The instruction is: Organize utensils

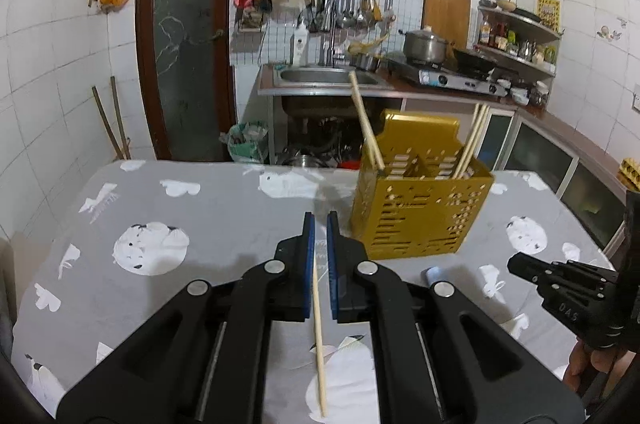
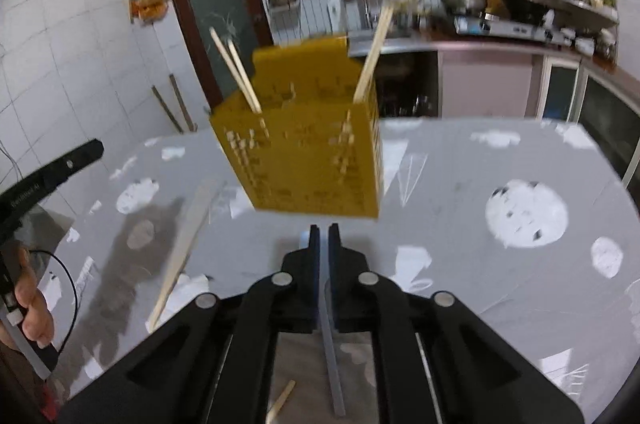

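A yellow perforated utensil holder (image 1: 420, 220) (image 2: 312, 164) stands on the grey patterned tablecloth (image 1: 224, 224). Wooden chopsticks (image 1: 366, 124) (image 2: 236, 76) lean out of both its end compartments. My left gripper (image 1: 321, 218) hovers left of the holder, jaws shut with nothing pressed between them. Through their gap, a loose wooden chopstick (image 1: 318, 336) (image 2: 184, 244) lies on the cloth underneath. My right gripper (image 2: 324, 228) (image 1: 520, 264) is shut on a grey-blue utensil (image 2: 332, 352), whose pale tip (image 1: 434, 274) pokes out in front. It points at the holder's front wall from close by.
Another wooden stick end (image 2: 280, 400) lies on the cloth under my right gripper. Behind the table are a sink (image 1: 328, 76), a stove with a pot (image 1: 424, 46) and a brown door (image 1: 188, 36). A person's hand (image 2: 32, 308) holds the left gripper's handle.
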### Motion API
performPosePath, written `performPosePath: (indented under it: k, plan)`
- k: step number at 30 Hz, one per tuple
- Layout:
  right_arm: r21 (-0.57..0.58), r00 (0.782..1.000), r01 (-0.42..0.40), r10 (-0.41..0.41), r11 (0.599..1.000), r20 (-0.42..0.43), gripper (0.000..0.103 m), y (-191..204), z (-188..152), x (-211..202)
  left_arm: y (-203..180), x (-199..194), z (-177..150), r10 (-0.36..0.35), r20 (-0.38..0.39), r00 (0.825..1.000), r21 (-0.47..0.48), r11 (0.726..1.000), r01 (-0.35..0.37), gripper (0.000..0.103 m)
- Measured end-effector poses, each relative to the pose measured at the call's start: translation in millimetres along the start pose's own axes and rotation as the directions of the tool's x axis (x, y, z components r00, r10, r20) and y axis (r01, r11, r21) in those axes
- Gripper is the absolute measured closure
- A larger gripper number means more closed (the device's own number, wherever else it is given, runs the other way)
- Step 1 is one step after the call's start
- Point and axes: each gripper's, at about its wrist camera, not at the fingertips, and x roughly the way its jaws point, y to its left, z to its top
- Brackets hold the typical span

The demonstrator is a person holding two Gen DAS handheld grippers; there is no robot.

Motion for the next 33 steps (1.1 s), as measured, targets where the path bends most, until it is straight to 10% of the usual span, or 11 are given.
performPosePath:
  k: [10,13,17,21,33]
  plan:
    - [-0.010,0.992,0.032,-0.033,0.999,-0.120,0.095,1,-6,51,19,40,-6,0.011,-0.075,0.997,-0.007,1.000,-0.011,0.099]
    - [-0.016,0.992,0.048,-0.050,0.999,-0.117,0.058,-1,-8,53,23,54,-10,0.006,-0.117,0.993,-0.016,1.000,-0.008,0.099]
    - [-0.034,0.992,0.057,-0.060,0.998,-0.112,0.057,3,-8,56,27,82,-18,-0.013,-0.218,0.976,-0.034,0.999,0.006,0.096]
    - [-0.077,0.989,0.060,-0.070,0.995,-0.132,0.055,13,-8,64,30,117,-28,0.001,-0.308,0.951,-0.035,0.999,-0.013,0.043]
    - [-0.112,0.976,0.061,-0.082,0.992,-0.200,0.050,27,-13,99,33,189,-41,0.015,-0.433,0.901,-0.031,0.999,-0.031,0.034]
